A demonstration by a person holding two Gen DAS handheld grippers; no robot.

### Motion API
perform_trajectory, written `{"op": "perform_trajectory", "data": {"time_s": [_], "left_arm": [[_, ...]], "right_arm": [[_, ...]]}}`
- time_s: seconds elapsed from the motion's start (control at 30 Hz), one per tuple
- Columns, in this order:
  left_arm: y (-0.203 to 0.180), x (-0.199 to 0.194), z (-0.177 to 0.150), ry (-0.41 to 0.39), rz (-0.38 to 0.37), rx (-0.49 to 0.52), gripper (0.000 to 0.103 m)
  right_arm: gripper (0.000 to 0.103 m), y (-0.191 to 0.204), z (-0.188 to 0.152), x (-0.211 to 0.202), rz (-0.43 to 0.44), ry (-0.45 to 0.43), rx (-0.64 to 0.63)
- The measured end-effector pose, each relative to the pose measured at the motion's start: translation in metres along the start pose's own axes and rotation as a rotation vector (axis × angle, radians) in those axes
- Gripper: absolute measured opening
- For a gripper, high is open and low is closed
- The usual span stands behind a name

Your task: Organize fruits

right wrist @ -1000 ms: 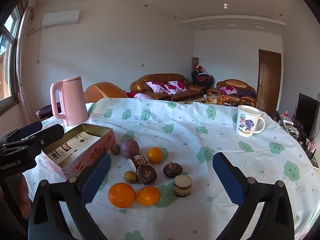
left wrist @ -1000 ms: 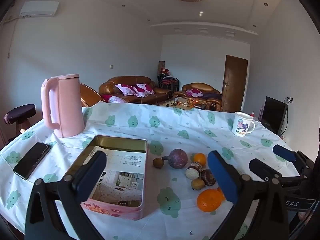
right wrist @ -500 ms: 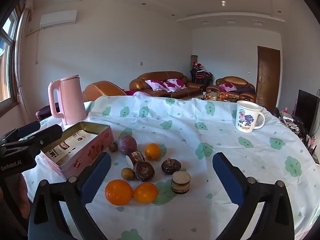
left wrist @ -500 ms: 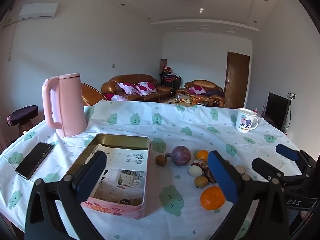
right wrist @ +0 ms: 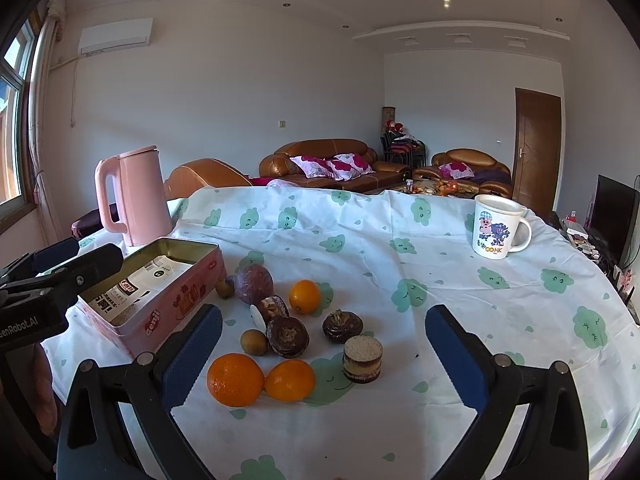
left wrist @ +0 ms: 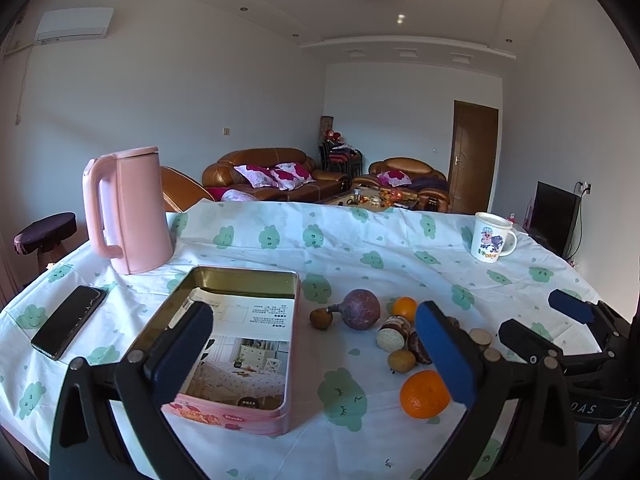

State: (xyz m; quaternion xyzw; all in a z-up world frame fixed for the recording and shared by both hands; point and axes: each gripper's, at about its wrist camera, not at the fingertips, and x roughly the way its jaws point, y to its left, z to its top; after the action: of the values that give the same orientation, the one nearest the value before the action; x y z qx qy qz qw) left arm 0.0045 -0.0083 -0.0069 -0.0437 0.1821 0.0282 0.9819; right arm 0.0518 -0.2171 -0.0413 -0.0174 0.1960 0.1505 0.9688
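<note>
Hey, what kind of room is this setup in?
Most likely a home living room: brown leather sofas with floral cushions behind the cloth-covered table, a wall air conditioner, and a television at the right.

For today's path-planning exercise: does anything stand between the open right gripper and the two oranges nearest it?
Nothing visible does. The right gripper is open and empty, and the two nearest oranges lie on bare tablecloth just ahead, toward its left finger.
</note>
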Motion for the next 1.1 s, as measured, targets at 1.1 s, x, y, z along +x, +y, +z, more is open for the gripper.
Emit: {"op": "perform_trajectory", "data": {"time_s": [1.1], "left_arm": [[-0.0028, -0.0001, -0.0006, 0.002, 0.002, 0.004, 0.103]], "right_arm": [[0.102, 0.0022, -0.0025, 0.0002, 0.003, 0.005, -0.001]]}}
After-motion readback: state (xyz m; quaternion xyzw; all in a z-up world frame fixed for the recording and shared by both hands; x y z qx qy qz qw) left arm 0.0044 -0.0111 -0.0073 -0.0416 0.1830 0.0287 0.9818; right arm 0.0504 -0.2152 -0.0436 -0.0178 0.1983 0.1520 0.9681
